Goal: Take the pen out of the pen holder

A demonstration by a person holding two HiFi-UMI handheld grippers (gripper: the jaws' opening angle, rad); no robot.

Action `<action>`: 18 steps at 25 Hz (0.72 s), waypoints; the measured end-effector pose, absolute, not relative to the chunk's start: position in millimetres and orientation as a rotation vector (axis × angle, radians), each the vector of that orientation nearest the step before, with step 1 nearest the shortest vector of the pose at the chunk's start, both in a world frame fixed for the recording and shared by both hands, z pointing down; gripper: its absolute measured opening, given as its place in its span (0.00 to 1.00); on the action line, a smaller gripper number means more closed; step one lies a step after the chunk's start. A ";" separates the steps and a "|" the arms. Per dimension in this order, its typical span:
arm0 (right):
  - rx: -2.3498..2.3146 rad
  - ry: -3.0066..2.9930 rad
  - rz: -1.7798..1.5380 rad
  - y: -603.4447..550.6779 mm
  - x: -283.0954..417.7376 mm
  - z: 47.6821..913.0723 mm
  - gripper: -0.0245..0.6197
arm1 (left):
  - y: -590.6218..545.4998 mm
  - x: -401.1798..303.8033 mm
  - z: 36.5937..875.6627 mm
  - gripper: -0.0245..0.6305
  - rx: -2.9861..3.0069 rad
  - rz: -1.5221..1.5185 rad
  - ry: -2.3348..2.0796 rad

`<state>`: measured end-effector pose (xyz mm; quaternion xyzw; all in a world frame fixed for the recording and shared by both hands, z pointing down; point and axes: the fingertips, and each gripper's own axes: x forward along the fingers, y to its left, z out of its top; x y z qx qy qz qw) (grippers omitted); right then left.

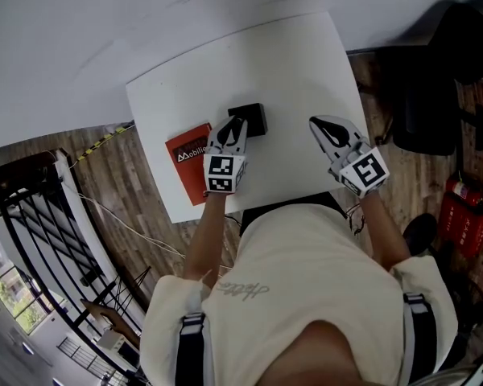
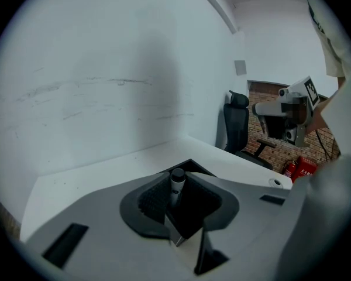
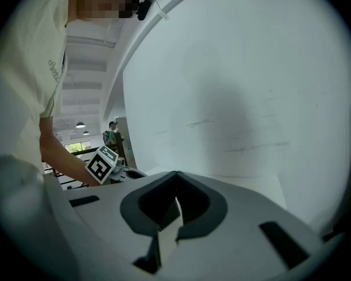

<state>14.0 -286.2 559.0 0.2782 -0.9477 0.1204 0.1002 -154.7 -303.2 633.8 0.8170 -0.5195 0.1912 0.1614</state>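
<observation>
On the white table (image 1: 306,63) stands a black pen holder (image 1: 253,117), seen past the jaws in the left gripper view as a dark edge (image 2: 194,165). My left gripper (image 1: 235,127) reaches over its near side. In that gripper's own view (image 2: 180,170) an upright pen (image 2: 177,187) with a dark cap stands between the ribbed pads (image 2: 153,199), which close against its sides. The pen is hidden in the head view. My right gripper (image 1: 322,125) hovers over bare table to the right, shut with nothing in it (image 3: 176,177).
A red book (image 1: 189,159) lies left of the holder by the table's left edge. A black office chair (image 1: 435,79) and a red fire extinguisher (image 1: 464,215) stand on the floor at the right. A white wall (image 2: 117,86) rises just behind the table.
</observation>
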 end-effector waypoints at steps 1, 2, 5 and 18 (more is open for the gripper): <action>0.824 -2.802 0.357 -285.3 14.4 559.3 0.05 | -303.4 -155.1 634.0 0.17 2.332 0.546 -1.487; 0.826 -2.803 0.358 -284.5 14.8 559.8 0.05 | -303.9 -155.5 633.9 0.17 2.331 0.545 -1.490; 0.830 -2.802 0.357 -282.3 15.7 561.4 0.05 | -304.8 -155.9 631.2 0.17 2.334 0.538 -1.498; 0.826 -2.839 0.341 -269.9 6.5 551.4 0.05 | -292.0 -162.8 580.8 0.17 2.349 0.432 -1.593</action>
